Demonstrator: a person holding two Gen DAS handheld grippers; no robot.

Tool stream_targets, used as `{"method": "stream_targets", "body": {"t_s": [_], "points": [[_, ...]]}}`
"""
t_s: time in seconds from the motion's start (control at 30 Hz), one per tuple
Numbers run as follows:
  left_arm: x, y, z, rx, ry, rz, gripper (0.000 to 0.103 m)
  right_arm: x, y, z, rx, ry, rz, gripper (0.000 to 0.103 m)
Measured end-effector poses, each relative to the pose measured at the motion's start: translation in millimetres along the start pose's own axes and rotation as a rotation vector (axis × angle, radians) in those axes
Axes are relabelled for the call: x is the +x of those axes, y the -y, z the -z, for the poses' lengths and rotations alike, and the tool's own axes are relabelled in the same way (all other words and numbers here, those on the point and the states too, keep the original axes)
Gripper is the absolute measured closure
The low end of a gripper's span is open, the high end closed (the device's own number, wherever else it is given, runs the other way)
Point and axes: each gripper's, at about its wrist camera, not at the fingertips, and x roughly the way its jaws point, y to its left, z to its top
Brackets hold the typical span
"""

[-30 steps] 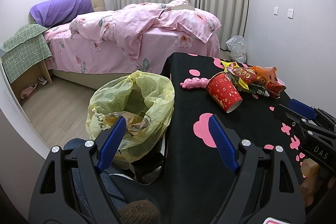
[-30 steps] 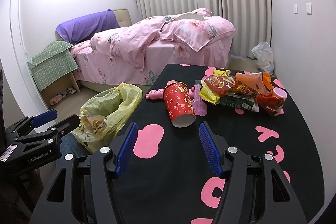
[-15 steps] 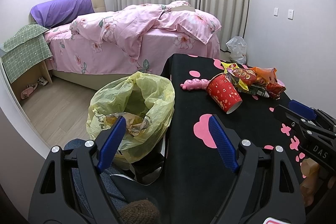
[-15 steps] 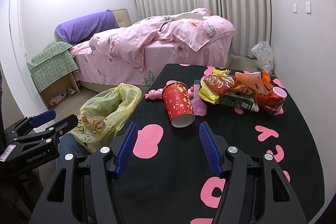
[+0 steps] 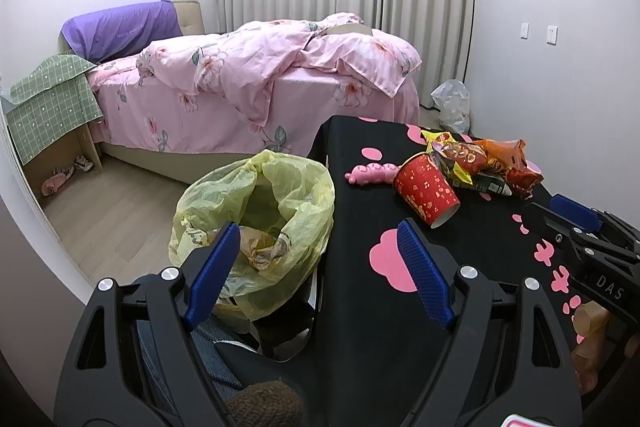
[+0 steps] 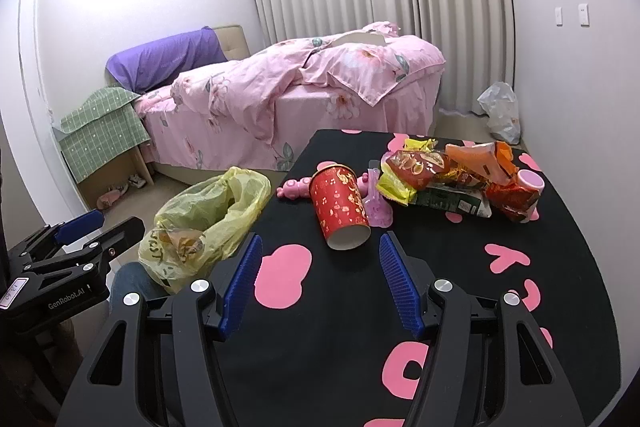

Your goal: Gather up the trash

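The red paper cup (image 6: 339, 213) lies tipped on the black table (image 6: 460, 291), just ahead of the right gripper (image 6: 320, 287), mouth toward it and long axis running away from it. Both grippers gape, empty. The left gripper (image 5: 320, 279) sits farther from the cup, nearer the yellow trash bag (image 5: 256, 223). Only the right view shows the purple cup (image 6: 530, 183) beyond the snack wrappers (image 6: 440, 173)

Behind the toppled red paper cup (image 6: 339, 207), the pink plastic toy (image 6: 294, 187) shows only in part. The green packet (image 6: 454, 201) lies half buried under crumpled snack wrappers (image 6: 416, 167); its print is illegible. Contents of the yellow plastic bag (image 5: 256, 223) are unclear.
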Motion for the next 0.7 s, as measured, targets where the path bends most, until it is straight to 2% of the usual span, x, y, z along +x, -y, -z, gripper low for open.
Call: {"method": "stream_targets", "body": {"t_s": [0.57,0.7], "points": [[-0.7,1.6,0.8,0.002,0.012,-0.002,0.026,-1.1,-0.6,-1.1,0.0,0.001,-0.001,0.045],[7.0,7.5,0.0,0.032,0.032,0.002,0.026,0.7,5.0,-4.5,-0.014,-0.004,0.016,0.045]]}}
